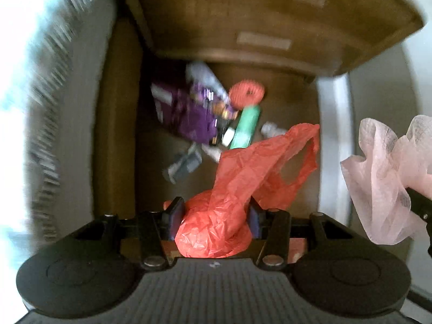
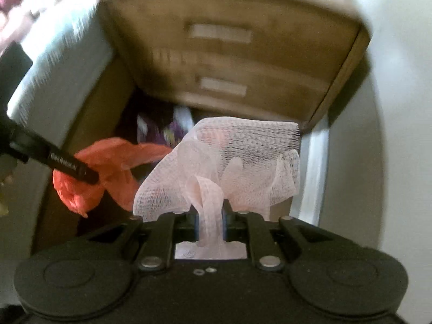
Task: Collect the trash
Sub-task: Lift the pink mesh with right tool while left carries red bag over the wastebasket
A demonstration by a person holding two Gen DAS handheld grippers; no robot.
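Note:
My left gripper is shut on a crumpled red plastic bag, held over an open brown cardboard box. The box holds trash: a purple wrapper, a green packet, a red round lid and grey scraps. My right gripper is shut on a pale pink foam net sleeve, also above the box. The pink net shows at the right of the left wrist view. The red bag and a left finger show at the left of the right wrist view.
A brown wooden drawer cabinet stands just beyond the box; it also fills the top of the right wrist view. A white upright edge runs along the box's right side. A pale striped surface is at the left.

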